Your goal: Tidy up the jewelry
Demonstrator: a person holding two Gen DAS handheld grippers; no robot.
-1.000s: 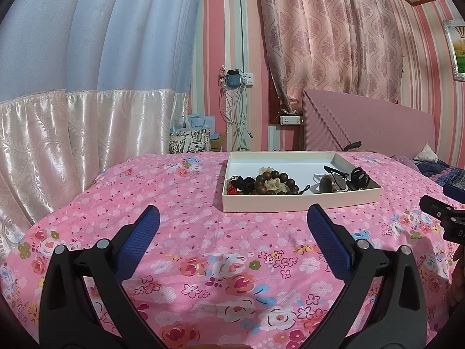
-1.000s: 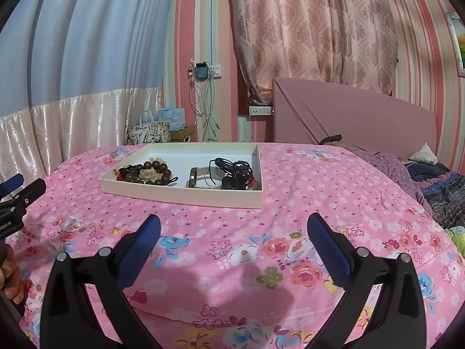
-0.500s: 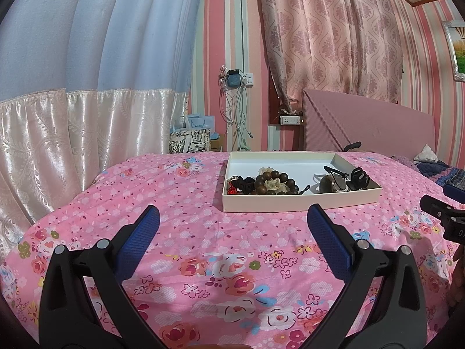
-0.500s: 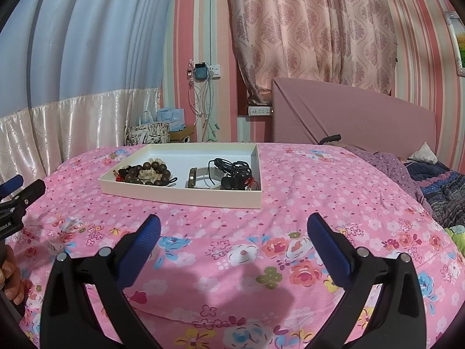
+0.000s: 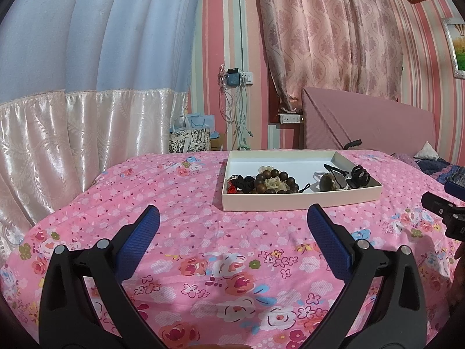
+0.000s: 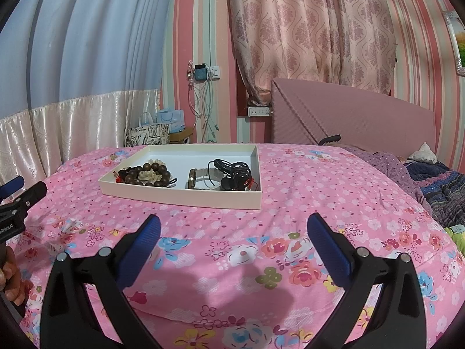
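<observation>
A shallow cream box [image 5: 293,199] [image 6: 180,196] lies on the pink floral bedspread. Inside it are a brown wooden bead bracelet [image 5: 273,181] [image 6: 148,174], a metal bangle [image 5: 330,181] [image 6: 200,179], and a tangle of black cords and beads [image 5: 359,176] [image 6: 235,174]. My left gripper [image 5: 232,226] is open and empty over the bedspread, short of the box. My right gripper [image 6: 232,228] is open and empty, also short of the box. Each gripper shows at the edge of the other's view.
The bed's pink headboard [image 6: 363,122] stands behind, with dark bedding [image 6: 436,186] at the right. A patterned bag [image 5: 190,141] and hanging cables [image 5: 237,110] are by the striped wall. A blue and white curtain [image 5: 87,87] hangs at the left.
</observation>
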